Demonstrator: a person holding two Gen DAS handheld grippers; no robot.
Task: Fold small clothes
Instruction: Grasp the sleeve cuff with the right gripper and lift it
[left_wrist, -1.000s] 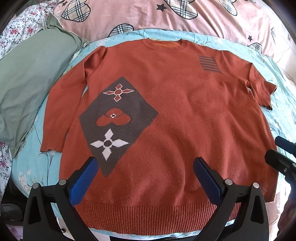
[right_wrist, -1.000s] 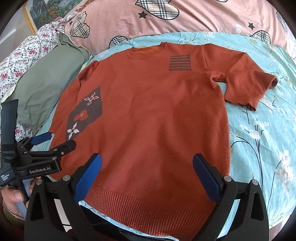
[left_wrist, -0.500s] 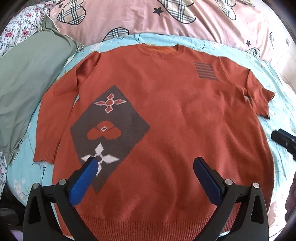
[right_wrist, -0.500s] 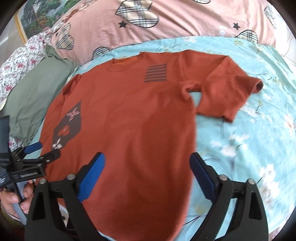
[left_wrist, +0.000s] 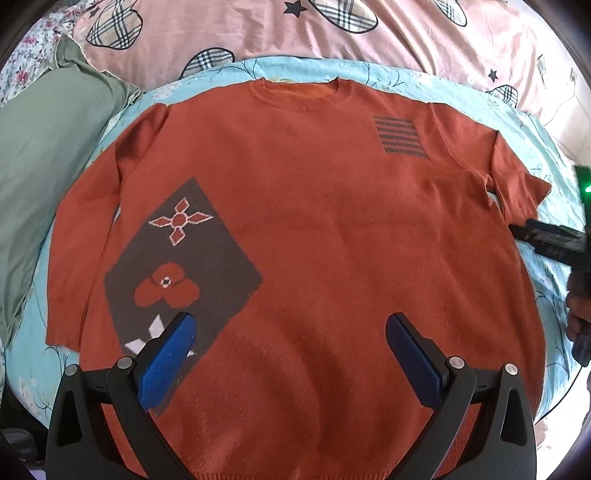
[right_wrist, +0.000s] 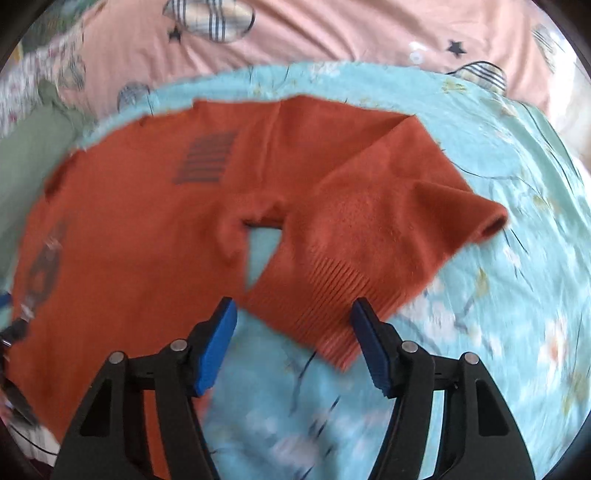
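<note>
Right wrist view: your right gripper (right_wrist: 293, 339) has just been closing, pads straddling the ribbed cuff (right_wrist: 325, 295) of the rust-orange knitted sweater (left_wrist: 314, 229), not pressing. Your left gripper (left_wrist: 291, 350) hovers spread above it on the turquoise floral bedsheet (right_wrist: 498, 258).

Sweater (left_wrist: 332, 240) is matt rust-orange knit, slightly fuzzy, with ribbed cuff (right_wrist: 325, 310) and ribbed collar (left_wrist: 295, 99); grey knitted-in diamond patch (left_wrist: 184, 266). Sheet (right_wrist: 498, 229) under it is thin smooth turquoise floral cloth. Far quilt (left_wrist: 332, 33) is pink cloth with faint sheen. Left pillow (left_wrist: 40, 155) is matt green fabric. Gripper bodies are matt black plastic, with blue textured pads (left_wrist: 168, 363) and small shiny metal pins (left_wrist: 454, 363).
</note>
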